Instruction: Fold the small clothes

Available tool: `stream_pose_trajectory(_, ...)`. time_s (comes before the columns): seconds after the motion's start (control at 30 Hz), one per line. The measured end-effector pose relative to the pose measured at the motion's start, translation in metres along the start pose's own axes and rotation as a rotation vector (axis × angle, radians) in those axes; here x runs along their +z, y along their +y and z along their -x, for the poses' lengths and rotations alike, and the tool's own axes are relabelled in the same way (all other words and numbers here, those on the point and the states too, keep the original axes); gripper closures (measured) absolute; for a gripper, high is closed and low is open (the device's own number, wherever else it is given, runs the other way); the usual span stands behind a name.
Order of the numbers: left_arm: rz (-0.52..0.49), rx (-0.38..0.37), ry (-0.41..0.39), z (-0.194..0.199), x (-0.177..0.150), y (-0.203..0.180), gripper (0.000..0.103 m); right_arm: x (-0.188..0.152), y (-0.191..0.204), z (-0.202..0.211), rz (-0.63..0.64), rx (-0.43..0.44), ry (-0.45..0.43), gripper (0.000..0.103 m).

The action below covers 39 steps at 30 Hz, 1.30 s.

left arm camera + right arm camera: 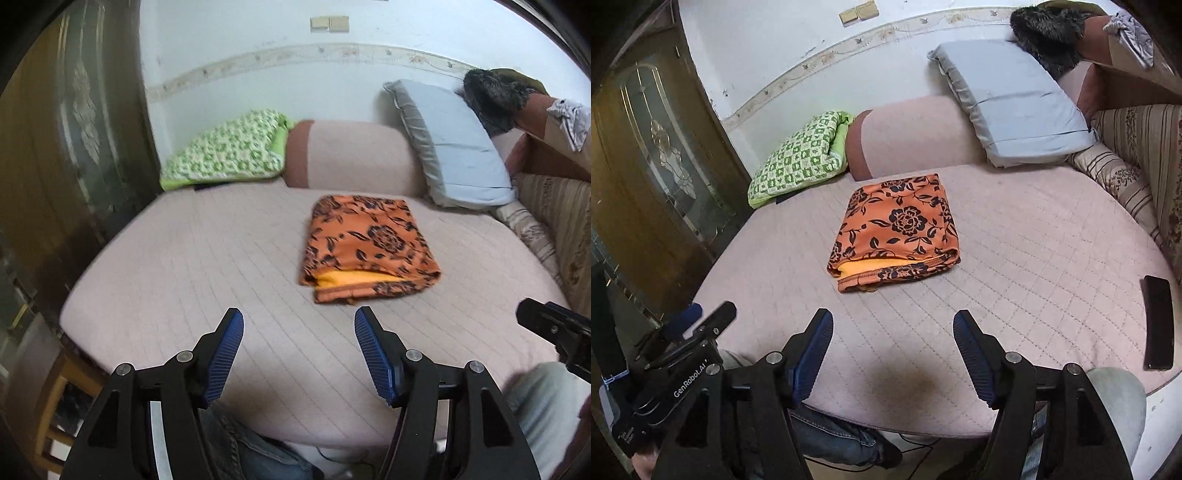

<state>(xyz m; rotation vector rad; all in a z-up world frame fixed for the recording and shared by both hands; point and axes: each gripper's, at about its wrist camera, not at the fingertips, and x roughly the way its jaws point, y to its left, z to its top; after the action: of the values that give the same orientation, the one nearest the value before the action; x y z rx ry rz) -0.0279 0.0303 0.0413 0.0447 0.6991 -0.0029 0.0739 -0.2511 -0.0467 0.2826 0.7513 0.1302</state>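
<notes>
Bed: a pink quilted bed [1015,258] fills the middle of both views, with pillows along its far edge at the top of the frame.

Pillows: a pale blue pillow [1015,107] leans in the upper right and a green patterned pillow [798,158] sits in the upper left, both well apart from your work.

Garment: the orange floral garment [897,232] lies flat on the bed, centre of the right wrist view and right of centre in the left wrist view [369,243].

Progress: it looks already folded into a compact, several-layer rectangle, so you seem at or near the end of this piece. What may be left is tidying its near edge, where a yellow inner layer shows through a gap.

Long axis: it runs from the near edge away towards the pillows, tilted a little to the upper right in the right wrist view. The open, layered end faces you.

Phone: a dark phone [1158,321] lies at the right edge of the right wrist view.

Left gripper: your left gripper [299,354] hangs above the bed short of the garment, fingers wide, holding nothing.

Right gripper: your right gripper [894,354] does the same, fingers wide and empty.
</notes>
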Motion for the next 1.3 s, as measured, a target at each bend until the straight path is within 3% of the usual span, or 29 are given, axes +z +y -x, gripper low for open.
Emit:
stream_pose_trajectory(0.4, -0.005, 0.012, -0.005, 0.016, 0.008, 0.006, 0.037, 0.0, 0.007, 0.016, 0.009, 0.023, -0.04, 0.034)
stream_pose_trajectory(1.3, -0.037, 0.024, 0.009, 0.011, 0.008, 0.007, 0.036, -0.001, 0.014, 0.019, 0.021, 0.024, -0.043, 0.032)
